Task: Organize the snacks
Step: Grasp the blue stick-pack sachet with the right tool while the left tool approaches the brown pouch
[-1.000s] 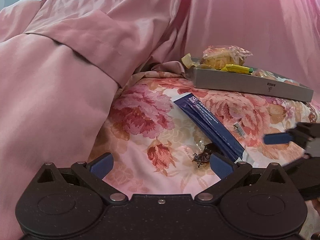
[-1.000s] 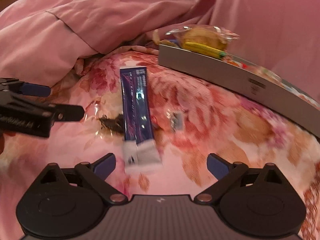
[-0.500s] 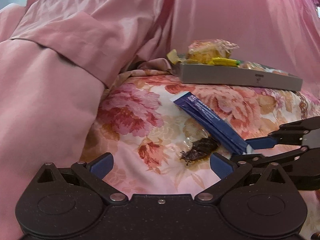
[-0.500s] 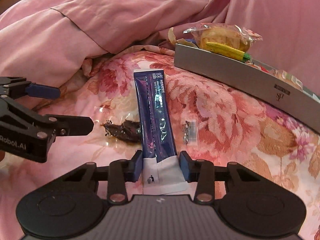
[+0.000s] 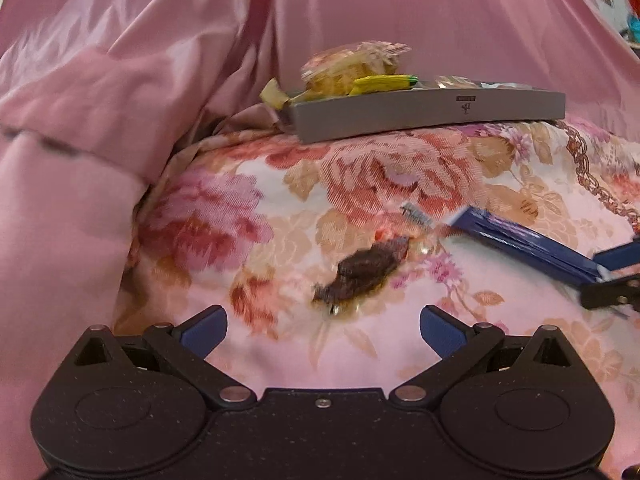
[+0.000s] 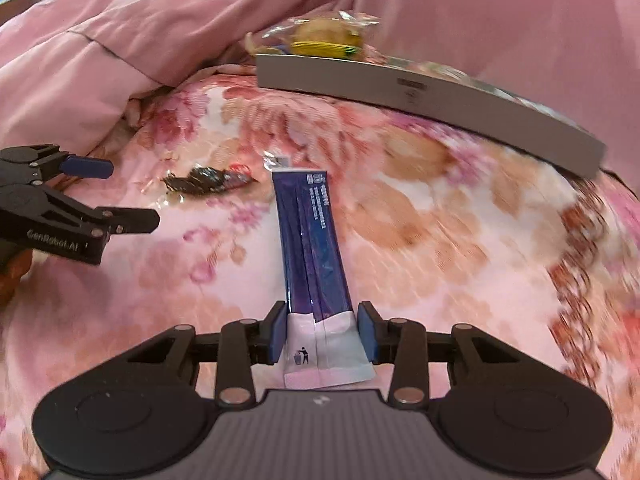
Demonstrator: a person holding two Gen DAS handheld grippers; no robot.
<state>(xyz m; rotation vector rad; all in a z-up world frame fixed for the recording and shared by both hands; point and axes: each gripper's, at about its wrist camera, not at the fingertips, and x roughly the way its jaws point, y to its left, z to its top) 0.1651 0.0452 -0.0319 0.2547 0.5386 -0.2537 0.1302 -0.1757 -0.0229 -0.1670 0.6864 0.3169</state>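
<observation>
1. This is a home, most likely a bedroom.
2. A floral bedspread [image 5: 360, 184] covers a soft surface.
3. A crumpled pink quilt [image 5: 120, 92] lies behind and beside it.

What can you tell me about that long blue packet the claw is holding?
The blue packet is a long, flat stick pouch of shiny foil-like plastic, dark blue with small white print and a white end bearing a tiny bin symbol. The right claw is shut on that white end, one pad on each side. The blue end points toward the grey tray. The packet stretches over the flowery bedspread; whether it touches the cloth is unclear. A dark snack wrapper lies nearby, apart from it.
</observation>
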